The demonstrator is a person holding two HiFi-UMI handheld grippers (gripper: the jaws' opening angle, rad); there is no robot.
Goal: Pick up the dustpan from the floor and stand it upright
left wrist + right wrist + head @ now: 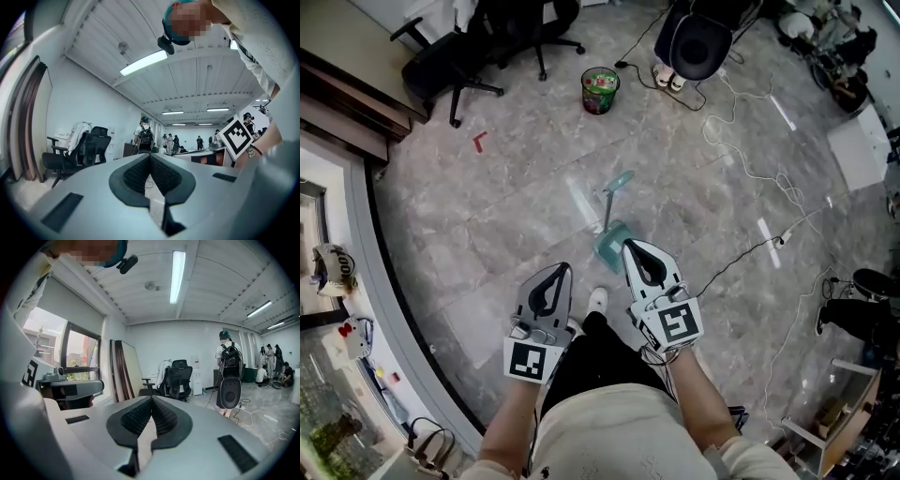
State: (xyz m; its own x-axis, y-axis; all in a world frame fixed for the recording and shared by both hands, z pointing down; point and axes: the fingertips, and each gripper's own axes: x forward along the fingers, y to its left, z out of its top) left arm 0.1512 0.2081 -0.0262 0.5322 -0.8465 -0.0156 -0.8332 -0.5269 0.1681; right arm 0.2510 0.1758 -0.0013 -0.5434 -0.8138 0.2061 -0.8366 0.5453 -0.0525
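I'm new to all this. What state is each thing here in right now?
Dustpan: seems to lie flat on the floor, not gripped.
Left gripper: jaws shut, nothing between them.
Right gripper: jaws shut, nothing between them.
Green bin: upright, with things inside.
Office chair: standing on its wheels.

pale teal dustpan on a grey marbled floor
the left gripper and right gripper are light grey with black pads and black-and-white square markers. a bin is green, an office chair black, a floor mark red.
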